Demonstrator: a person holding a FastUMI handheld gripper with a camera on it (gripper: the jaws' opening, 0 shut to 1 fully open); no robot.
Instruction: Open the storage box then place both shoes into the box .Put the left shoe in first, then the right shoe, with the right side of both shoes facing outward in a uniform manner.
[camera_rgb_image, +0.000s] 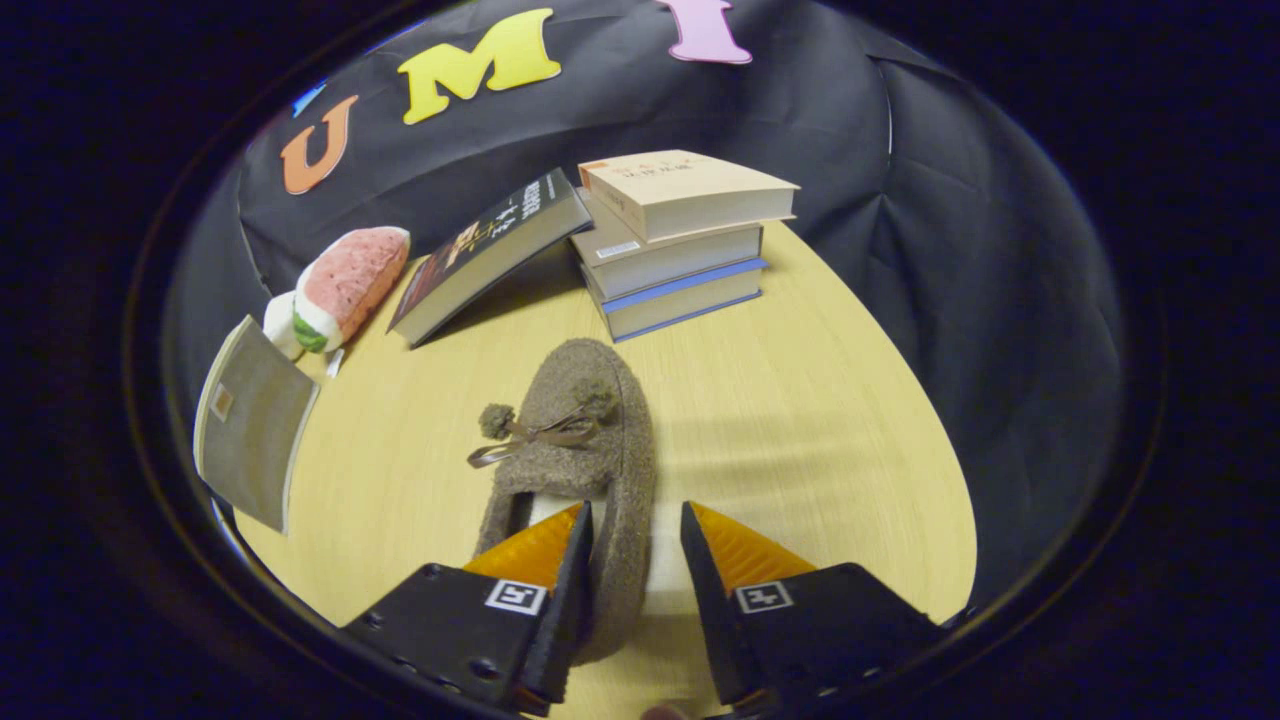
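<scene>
A brown fuzzy shoe (585, 410) with a bow and two pom-poms lies on the light wooden table (800, 420), toe pointing away from me. My gripper (636, 508) is open and straddles the shoe's right side wall near the heel. One finger is inside the shoe opening; the other is outside the wall with a small gap to it. A grey flat-sided box (250, 435) with a small tan label stands at the table's left edge, well to the left of the fingers. I cannot tell whether it is open.
Beyond the shoe a stack of three books (680, 240) stands at the back, with a dark book (490, 255) leaning on its left side. A plush watermelon-slice toy (345, 285) lies behind the box. To the right, the table ends at the black cloth wall.
</scene>
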